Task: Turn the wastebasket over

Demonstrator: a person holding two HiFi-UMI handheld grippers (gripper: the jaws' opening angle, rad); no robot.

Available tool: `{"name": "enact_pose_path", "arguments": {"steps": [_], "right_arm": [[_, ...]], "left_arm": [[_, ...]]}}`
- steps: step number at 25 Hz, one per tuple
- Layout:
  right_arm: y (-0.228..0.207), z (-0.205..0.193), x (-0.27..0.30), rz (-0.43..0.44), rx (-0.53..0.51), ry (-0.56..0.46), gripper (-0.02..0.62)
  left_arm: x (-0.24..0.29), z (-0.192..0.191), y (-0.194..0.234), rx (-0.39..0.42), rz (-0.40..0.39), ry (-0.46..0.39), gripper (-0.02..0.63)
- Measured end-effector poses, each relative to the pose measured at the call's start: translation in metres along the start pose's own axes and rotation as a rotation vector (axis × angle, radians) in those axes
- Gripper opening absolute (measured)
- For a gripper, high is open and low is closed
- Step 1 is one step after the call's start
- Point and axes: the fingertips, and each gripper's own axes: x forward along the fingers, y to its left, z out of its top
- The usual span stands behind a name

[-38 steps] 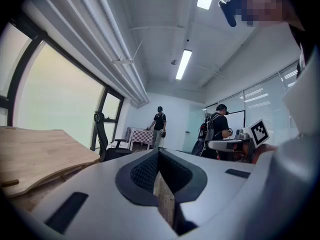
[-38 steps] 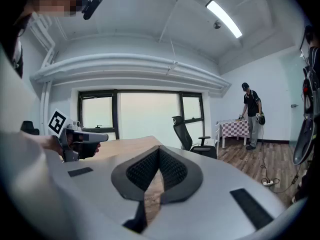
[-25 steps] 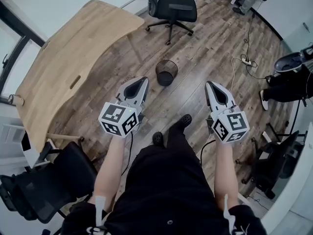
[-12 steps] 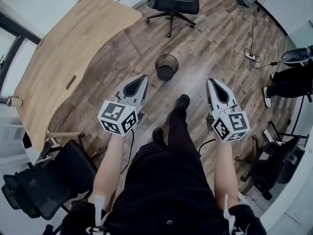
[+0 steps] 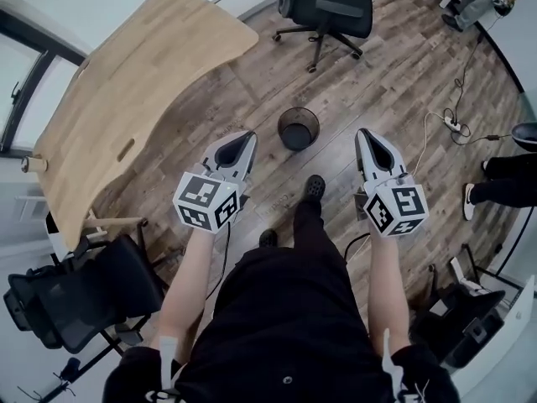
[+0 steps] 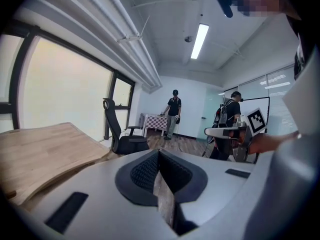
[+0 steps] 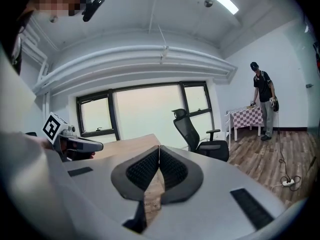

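A black mesh wastebasket [image 5: 298, 128] stands upright on the wood floor, mouth up, just ahead of my feet. My left gripper [image 5: 248, 138] is shut and empty, held in the air to the basket's left and a little nearer to me. My right gripper [image 5: 363, 134] is shut and empty too, off to the basket's right. Neither touches it. In the left gripper view the left gripper [image 6: 159, 151] shows its jaws pressed together; in the right gripper view the right gripper [image 7: 159, 148] looks the same. The basket is hidden in both gripper views.
A curved wooden desk [image 5: 126, 107] runs along the left. A black office chair [image 5: 329, 7] stands beyond the basket, another chair [image 5: 75, 296] at my near left. A power strip and cable [image 5: 453, 122] lie on the floor at right, near a person's legs [image 5: 503, 183].
I have stepped forward with both grippers. The wastebasket now lies closer, nearly between the two gripper tips. Both grippers stayed shut.
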Motion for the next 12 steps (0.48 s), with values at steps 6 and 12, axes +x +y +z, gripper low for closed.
{"name": "enact_pose_path", "arguments": {"steps": [6,12], "right_arm": [[-0.050,0.013,0.053,0.080,-0.007,0.044,0.032],[-0.091,0.005,0.094,0.152,-0.003,0.118,0.032]], "left_arm": [[0.053,0.014,0.011,-0.023,0.067,0.010,0.017],[0.102,0.007,0.017,-0.039,0.106,0.080,0.017]]}}
